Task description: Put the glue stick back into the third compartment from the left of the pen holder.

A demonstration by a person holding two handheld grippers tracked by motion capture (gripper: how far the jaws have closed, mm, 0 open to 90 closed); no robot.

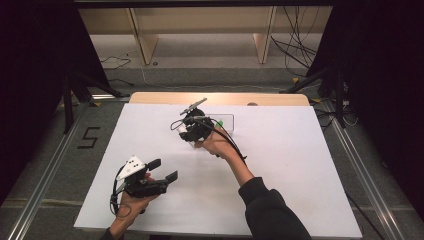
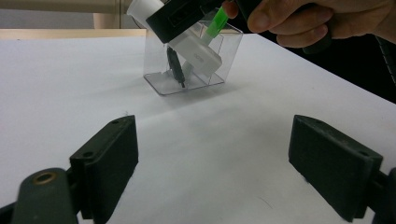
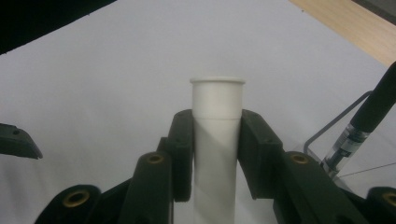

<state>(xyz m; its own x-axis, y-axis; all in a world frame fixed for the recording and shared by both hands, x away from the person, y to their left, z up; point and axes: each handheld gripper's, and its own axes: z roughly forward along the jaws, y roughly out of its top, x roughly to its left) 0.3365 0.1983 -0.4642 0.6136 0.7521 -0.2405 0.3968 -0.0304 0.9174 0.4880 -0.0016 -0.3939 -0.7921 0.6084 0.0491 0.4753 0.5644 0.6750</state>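
While the right gripper [image 1: 196, 127] clamps a white tube [image 3: 217, 140] between its jaws above the clear box [image 2: 194, 60], a black pen [image 2: 175, 67] leans inside. Nearer the person, the left gripper [image 1: 162, 170] hovers with jaws spread wide, holding nothing.

So there's a white plastic cylinder-shaped marker [image 3: 217, 135] with a flared cap end, clamped between the right gripper [image 3: 216, 140] jaws and tilted over a small clear plastic rectangular box [image 2: 194, 60]. The box sits on the white tabletop near the middle of its far edge. Inside it, a black pen [image 2: 175, 67] stands leaning, and a bright green piece [image 2: 215, 23] pokes above the rim.
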